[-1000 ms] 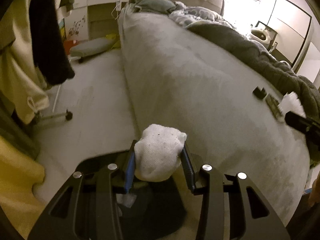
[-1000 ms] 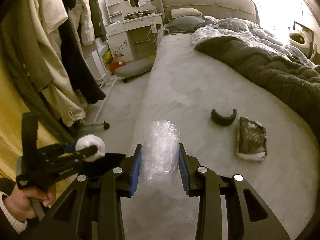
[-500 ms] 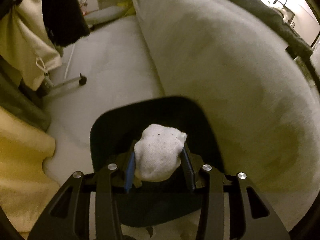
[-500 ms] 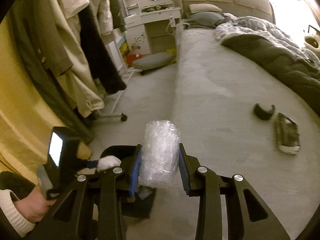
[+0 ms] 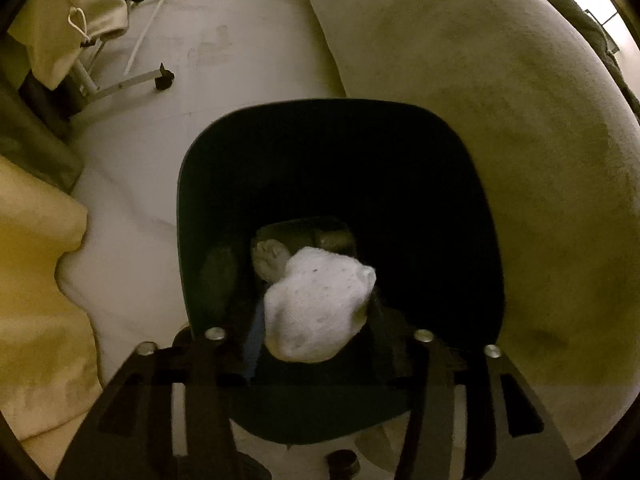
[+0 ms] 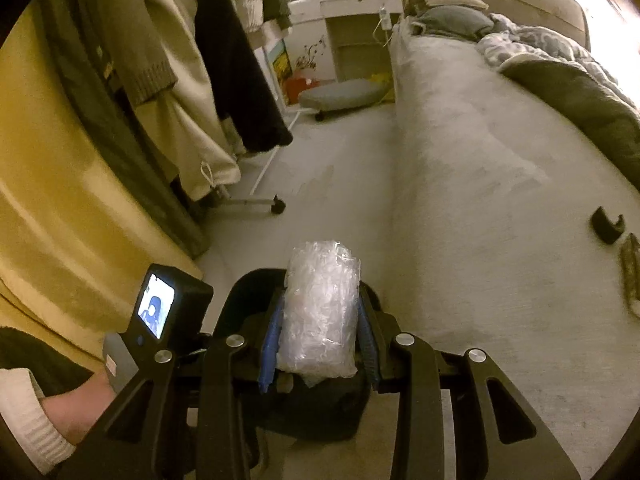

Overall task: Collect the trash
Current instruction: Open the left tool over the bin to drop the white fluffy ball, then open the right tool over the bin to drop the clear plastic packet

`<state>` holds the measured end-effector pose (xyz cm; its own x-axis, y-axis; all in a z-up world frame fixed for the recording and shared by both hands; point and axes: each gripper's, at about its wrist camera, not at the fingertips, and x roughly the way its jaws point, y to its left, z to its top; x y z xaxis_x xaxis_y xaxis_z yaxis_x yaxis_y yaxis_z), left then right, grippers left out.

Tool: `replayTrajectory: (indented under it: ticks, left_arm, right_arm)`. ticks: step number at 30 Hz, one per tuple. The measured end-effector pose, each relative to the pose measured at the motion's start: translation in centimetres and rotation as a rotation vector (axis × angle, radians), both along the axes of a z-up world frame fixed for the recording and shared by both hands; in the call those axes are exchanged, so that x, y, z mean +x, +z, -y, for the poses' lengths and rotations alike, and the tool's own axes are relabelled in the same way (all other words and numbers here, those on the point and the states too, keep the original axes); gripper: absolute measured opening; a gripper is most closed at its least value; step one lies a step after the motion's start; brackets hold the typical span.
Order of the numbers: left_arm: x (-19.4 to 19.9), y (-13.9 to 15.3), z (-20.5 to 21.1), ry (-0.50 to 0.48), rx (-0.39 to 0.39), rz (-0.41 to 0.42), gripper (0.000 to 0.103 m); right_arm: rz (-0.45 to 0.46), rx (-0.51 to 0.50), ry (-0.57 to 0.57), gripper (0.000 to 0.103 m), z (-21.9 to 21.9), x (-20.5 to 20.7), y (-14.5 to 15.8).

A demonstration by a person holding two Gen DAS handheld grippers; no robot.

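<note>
- Two grippers each carried one piece of trash over or near the dark bin [image 5: 460, 184], which stood on the floor against the long side edge of the bed [image 5: 500, 92].
- Left gripper [image 5: 316, 316] pointed steeply down into the bin's mouth, probably so the white wad [image 5: 316, 304] would fall straight in.
- Left jaws were opening; the wad sat between them, touching the blue pad on one side, with the other pad looking clear of it, so the grip seemed let go.
- Wad hung above older trash at the bin's bottom, a greyish crumpled lump [image 5: 270, 258] plus something darker; the dim light hid what they were.
- Right gripper [image 6: 320, 336] had its fingers clamped on a roll of clear crinkled plastic [image 6: 320, 308], held upright above the bin's near rim, probably waiting for its turn to drop.
- Left gripper's body, with a lit little screen [image 6: 156, 312], showed in the right wrist view, gripped by a hand [image 6: 76, 408] in a cream cuff.
- Two more pieces lay on the bed near its side edge: a dark curved piece [image 6: 608, 230] and a flat wrapper [image 6: 632, 276] cut off by the frame.
- Bin's lower wall and base were hidden behind the gripper frames.
</note>
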<state>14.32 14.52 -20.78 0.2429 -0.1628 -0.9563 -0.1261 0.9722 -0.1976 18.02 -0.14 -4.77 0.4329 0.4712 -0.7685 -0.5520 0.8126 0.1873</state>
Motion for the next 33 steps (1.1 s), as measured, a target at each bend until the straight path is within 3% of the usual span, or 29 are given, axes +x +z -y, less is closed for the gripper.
replayTrajectory:
  ticks: [7,18,25,33]
  left_arm:
    - [-1.4,1.9,-0.8,-0.005,-0.023,0.069,0.071]
    - [-4.0,4.8,-4.6,0.038,0.019,0.149,0.071]
    - [-5.3,7.9,-6.2,0.065,0.038,0.241,0.067]
    - [-5.8,11.5,-7.2,0.064,0.040,0.348,0.052]
  right_arm:
    - [-0.042,-0.046,0.014,0.035,-1.7,0.2,-2.1]
    - [-0.079,-0.122,0.045,0.035,-4.0,0.3,-4.9]
    - [-0.131,-0.130,0.064,0.035,-5.5,0.3,-7.1]
    - [-0.185,-0.188,0.081,0.035,-6.7,0.2,-10.4]
